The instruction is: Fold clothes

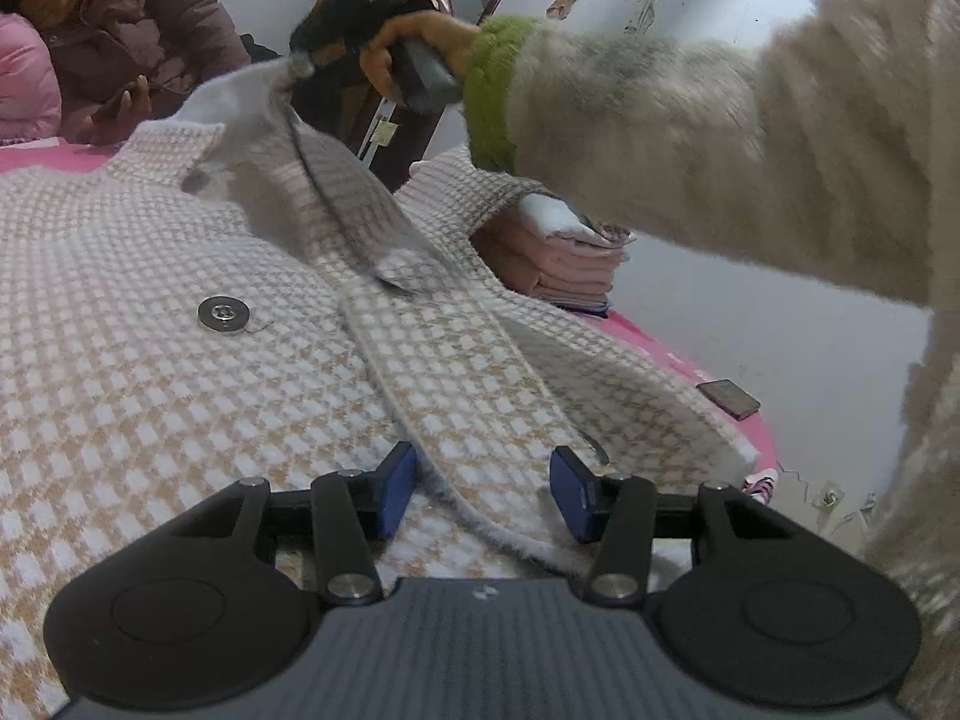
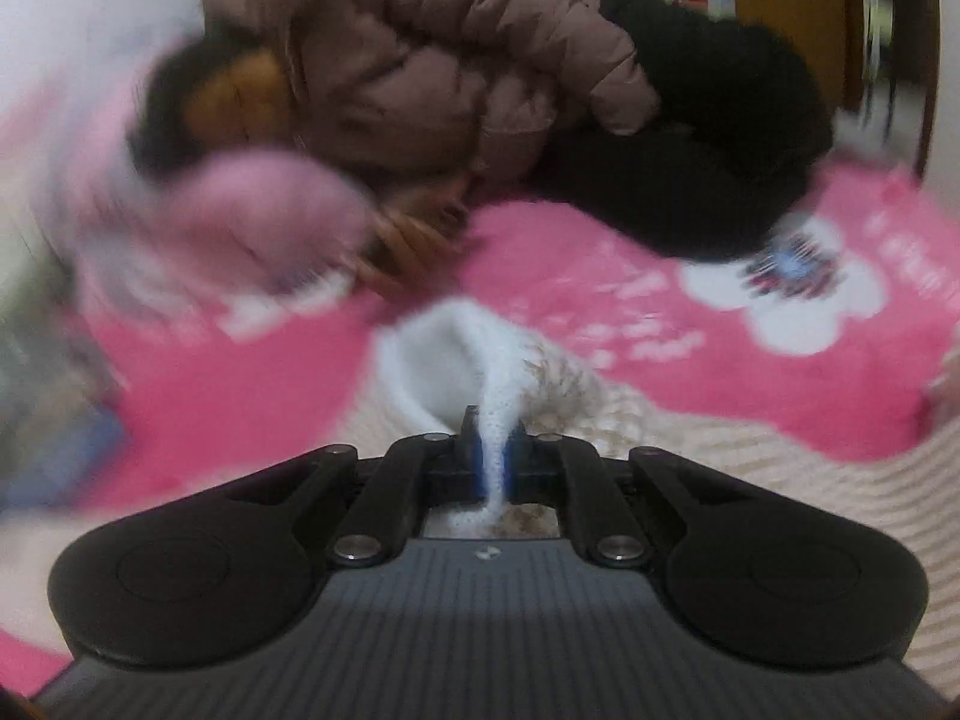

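A beige-and-white checked coat (image 1: pixel 150 312) lies spread over the pink bedspread (image 2: pixel 600 276), with a round metal button (image 1: pixel 223 314) on its front. My left gripper (image 1: pixel 483 492) hovers low over the coat and is open. The coat's fuzzy front edge (image 1: pixel 456 462) runs between its blue pads (image 1: pixel 397 489) without either pressing on it. In the left wrist view my right gripper (image 1: pixel 300 63), held by a hand in a green cuff, lifts the coat's upper edge. The right wrist view is blurred but shows my right gripper (image 2: pixel 492 462) shut on that white fabric edge (image 2: pixel 468 354).
A stack of folded pink clothes (image 1: pixel 570 264) sits beyond the coat, and a dark phone (image 1: pixel 729 399) lies near the bed's edge. A person in a brown puffer jacket (image 1: pixel 138 30) sits at the far side. A black garment (image 2: pixel 690 150) lies on the bedspread.
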{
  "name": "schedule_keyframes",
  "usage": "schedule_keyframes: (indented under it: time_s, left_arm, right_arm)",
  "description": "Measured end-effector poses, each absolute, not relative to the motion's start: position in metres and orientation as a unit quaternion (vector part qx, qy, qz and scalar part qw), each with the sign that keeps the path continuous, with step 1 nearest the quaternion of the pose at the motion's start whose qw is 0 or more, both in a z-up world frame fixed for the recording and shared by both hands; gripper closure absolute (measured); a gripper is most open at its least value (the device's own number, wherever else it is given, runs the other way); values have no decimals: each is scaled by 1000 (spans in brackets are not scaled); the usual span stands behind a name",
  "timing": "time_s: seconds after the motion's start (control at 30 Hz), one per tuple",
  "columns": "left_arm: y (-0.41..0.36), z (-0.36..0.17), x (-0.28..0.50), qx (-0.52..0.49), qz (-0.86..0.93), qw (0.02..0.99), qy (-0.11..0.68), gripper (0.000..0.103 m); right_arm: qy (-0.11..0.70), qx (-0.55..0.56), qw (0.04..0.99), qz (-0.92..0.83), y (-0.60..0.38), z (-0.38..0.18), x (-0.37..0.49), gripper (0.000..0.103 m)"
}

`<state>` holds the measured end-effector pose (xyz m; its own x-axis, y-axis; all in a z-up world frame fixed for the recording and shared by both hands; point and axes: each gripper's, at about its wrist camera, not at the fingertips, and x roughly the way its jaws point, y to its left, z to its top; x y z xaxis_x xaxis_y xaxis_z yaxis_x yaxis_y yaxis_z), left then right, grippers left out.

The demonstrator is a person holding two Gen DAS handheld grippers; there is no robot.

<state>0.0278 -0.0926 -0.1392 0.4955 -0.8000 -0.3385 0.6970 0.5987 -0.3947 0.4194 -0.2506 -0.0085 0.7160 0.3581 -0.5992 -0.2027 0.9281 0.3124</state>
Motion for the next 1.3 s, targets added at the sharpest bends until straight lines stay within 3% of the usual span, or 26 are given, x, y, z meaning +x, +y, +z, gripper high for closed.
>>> schedule_keyframes:
  time_s: [0.23, 0.5, 0.53, 0.63, 0.7, 0.73, 0.77, 0.83, 0.9, 0.93, 1.07, 1.2, 1.3]
  left_arm:
    - [-89, -143, 25, -112, -446, 854, 242, 53]
    - [-91, -145, 20, -99, -449, 857, 232, 51]
    - [-92, -145, 19, -98, -449, 857, 232, 51]
    - [-90, -144, 18, -99, -449, 857, 232, 51]
    - [-89, -144, 17, -101, -449, 857, 232, 51]
    - [-88, -144, 17, -101, -449, 857, 232, 51]
    - [-88, -144, 17, -102, -449, 857, 232, 51]
    - [-87, -144, 18, -103, -448, 857, 232, 51]
    - [-88, -144, 18, -102, -448, 858, 231, 51]
    - [-88, -144, 18, -101, -448, 858, 231, 51]
    - [-89, -145, 18, -100, -448, 858, 229, 50]
    - [-88, -145, 18, -100, -448, 859, 227, 50]
    - [-88, -147, 20, -103, -450, 858, 226, 50]
  right_arm:
    - [337, 291, 876, 183, -266, -35, 456, 99]
    - [356, 286, 886, 78, -272, -106, 488, 94]
    - [369, 273, 887, 56, -272, -113, 491, 85]
    - [356, 291, 887, 28, -278, -112, 487, 78]
    - [325, 285, 902, 11, -281, -97, 477, 63]
    - [307, 274, 912, 4, -282, -87, 471, 48]
    - [290, 260, 921, 4, -282, -77, 466, 47]
    - [267, 231, 935, 14, -277, -58, 456, 47]
    - [256, 181, 949, 35, -263, -42, 449, 58]
    - [255, 146, 954, 52, -251, -35, 447, 67]
    - [314, -48, 941, 118, -183, -46, 463, 88]
    - [420, -123, 893, 101, -156, -101, 516, 95]
    - [434, -91, 893, 80, -162, -121, 550, 96]
